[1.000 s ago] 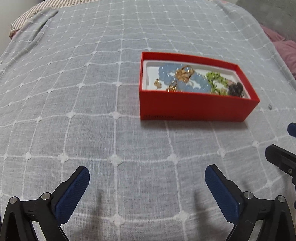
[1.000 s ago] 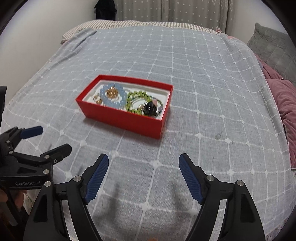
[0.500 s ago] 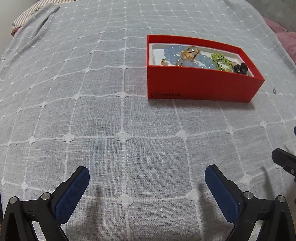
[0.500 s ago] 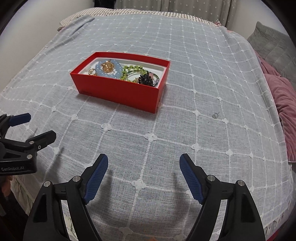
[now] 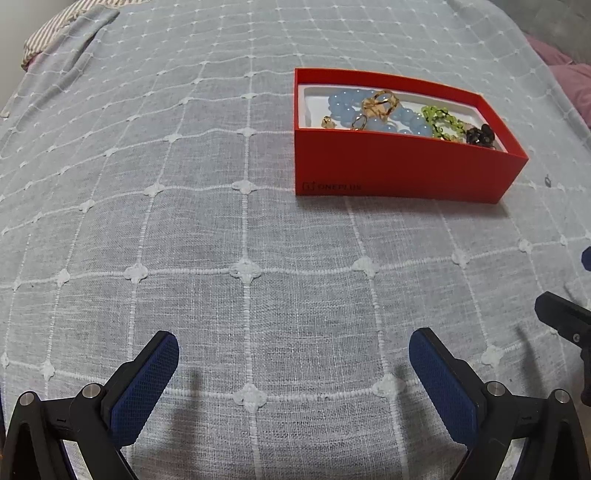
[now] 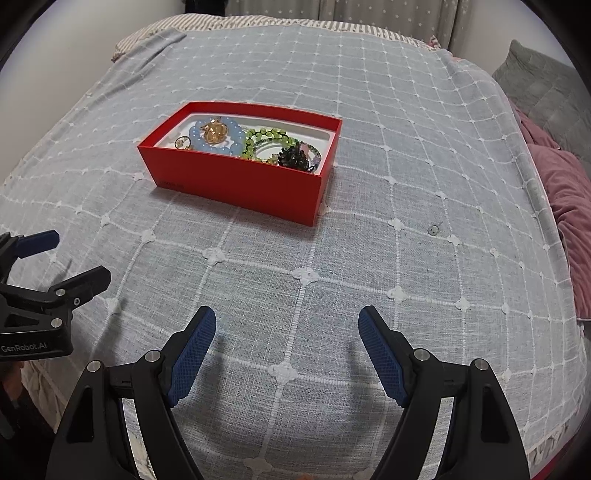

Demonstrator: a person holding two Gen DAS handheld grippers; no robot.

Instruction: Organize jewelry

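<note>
A red box (image 5: 402, 170) (image 6: 236, 181) sits on the grey checked bedspread. Inside it lie a pale blue bead bracelet (image 5: 384, 114) (image 6: 218, 142), gold pieces (image 5: 380, 103) (image 6: 213, 132), a green bead strand (image 5: 441, 122) (image 6: 266, 137) and a dark beaded piece (image 5: 480, 136) (image 6: 293, 157). My left gripper (image 5: 293, 343) hangs open near the bed's front, well short of the box, nothing between its blue pads. My right gripper (image 6: 286, 321) is open too, also short of the box and empty. A tiny ring-like item (image 6: 433, 230) (image 5: 547, 181) lies on the cover right of the box.
A grey pillow (image 6: 543, 85) and a pink blanket (image 6: 569, 206) lie along the bed's right side. A striped pillow (image 5: 55, 29) shows at the far left corner. In the right wrist view the left gripper's fingers (image 6: 79, 280) stick in from the left edge.
Both views shifted: the box slid up in the pictures half a second ago, then came back down a little and looks closer. Both grippers stayed open and empty.
</note>
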